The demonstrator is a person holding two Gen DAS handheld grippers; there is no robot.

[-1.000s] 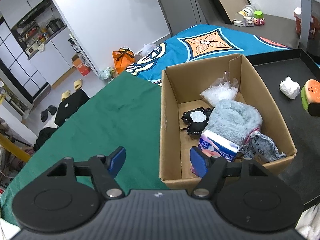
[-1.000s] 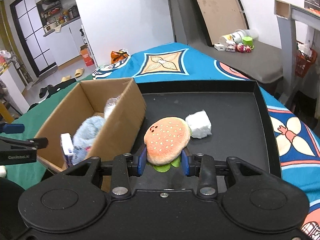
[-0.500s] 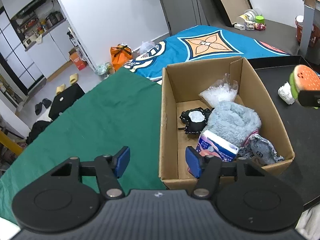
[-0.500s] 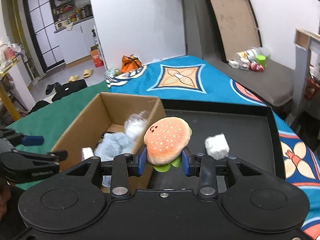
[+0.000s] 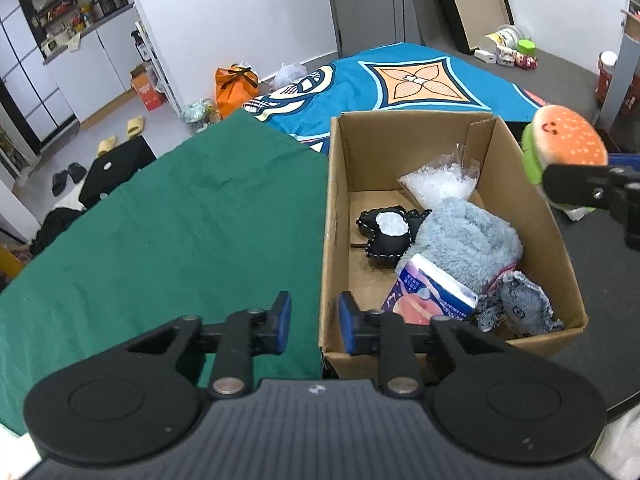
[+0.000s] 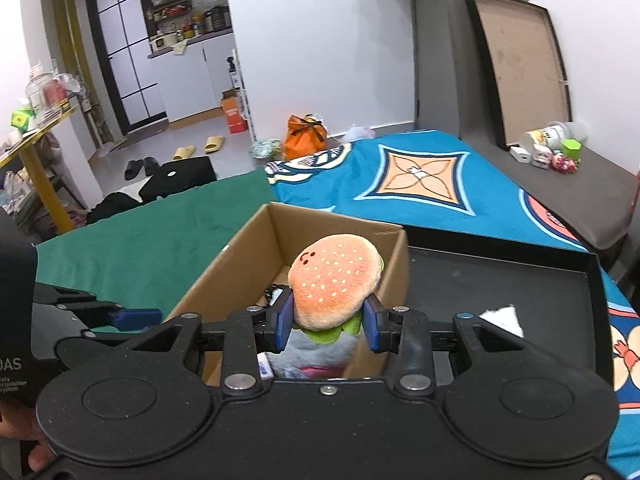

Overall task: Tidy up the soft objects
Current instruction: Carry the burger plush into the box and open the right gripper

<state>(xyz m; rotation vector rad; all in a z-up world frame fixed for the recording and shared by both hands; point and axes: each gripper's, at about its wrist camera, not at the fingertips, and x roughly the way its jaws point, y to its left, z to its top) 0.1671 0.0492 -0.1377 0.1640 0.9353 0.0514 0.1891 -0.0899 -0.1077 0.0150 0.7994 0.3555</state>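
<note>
My right gripper (image 6: 326, 322) is shut on a plush hamburger (image 6: 334, 282) and holds it above the near end of an open cardboard box (image 6: 240, 252). From the left wrist view the hamburger (image 5: 564, 142) hangs over the box's right wall (image 5: 536, 200). The box holds a grey fluffy sock (image 5: 468, 240), a tissue pack (image 5: 428, 294), a black plush (image 5: 386, 232), a clear bag (image 5: 438, 182) and a denim piece (image 5: 516, 308). My left gripper (image 5: 314, 322) is open, its jaws either side of the box's near left corner.
The box sits between a green cloth (image 5: 180, 240) and a black tray (image 6: 500, 280). A white soft lump (image 6: 502, 318) lies on the tray. A blue patterned cloth (image 6: 420, 180) spreads behind. Small bottles and toys (image 6: 548, 152) stand far right.
My right gripper has lifted the hamburger off the tray and carried it left, over the box. My left gripper's jaws have narrowed and sit at the box's corner.
</note>
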